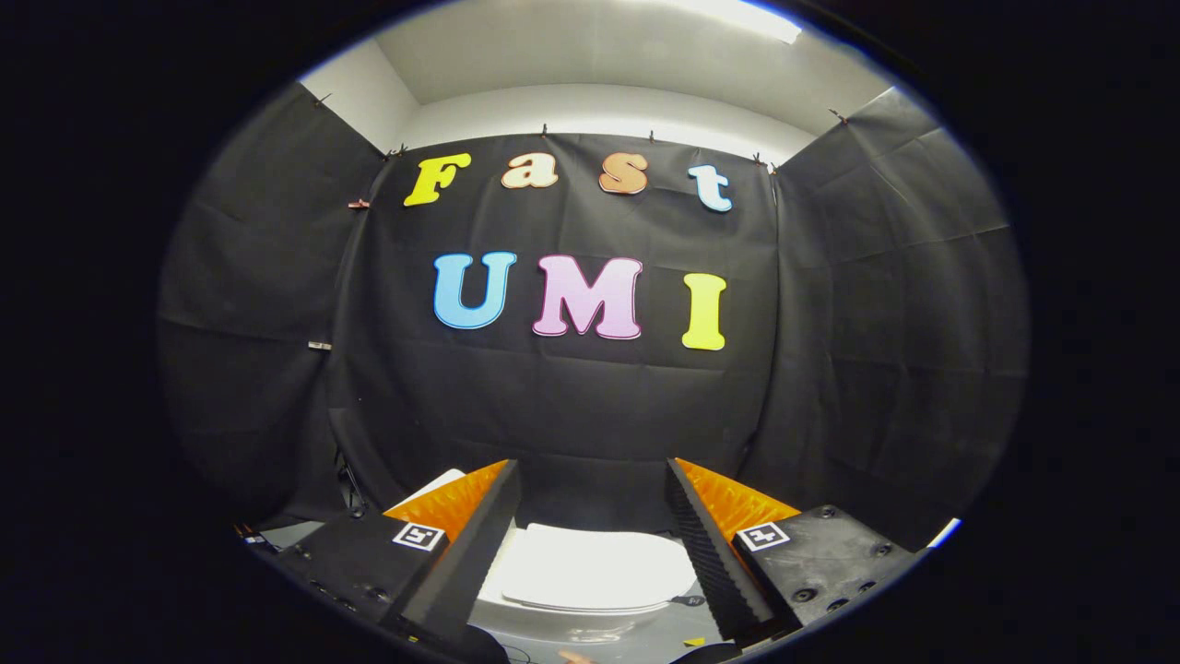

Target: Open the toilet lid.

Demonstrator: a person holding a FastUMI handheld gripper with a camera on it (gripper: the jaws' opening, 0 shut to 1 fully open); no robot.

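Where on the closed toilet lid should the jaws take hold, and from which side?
Probably the front lip of the toilet lid, approached from the front. It lies flat and closed, its rounded front edge overhanging toward the open gripper, which frames it from above.

A staged recording booth, not a real bathroom: black cloth (572,406) is pinned up as three walls under a plain white wall (590,111) and ceiling with a bright light (737,14). A white toilet (590,572), lid down, sits on what looks like a grey floor (627,641). The gripper (590,516) hangs above it, fingers spread apart.
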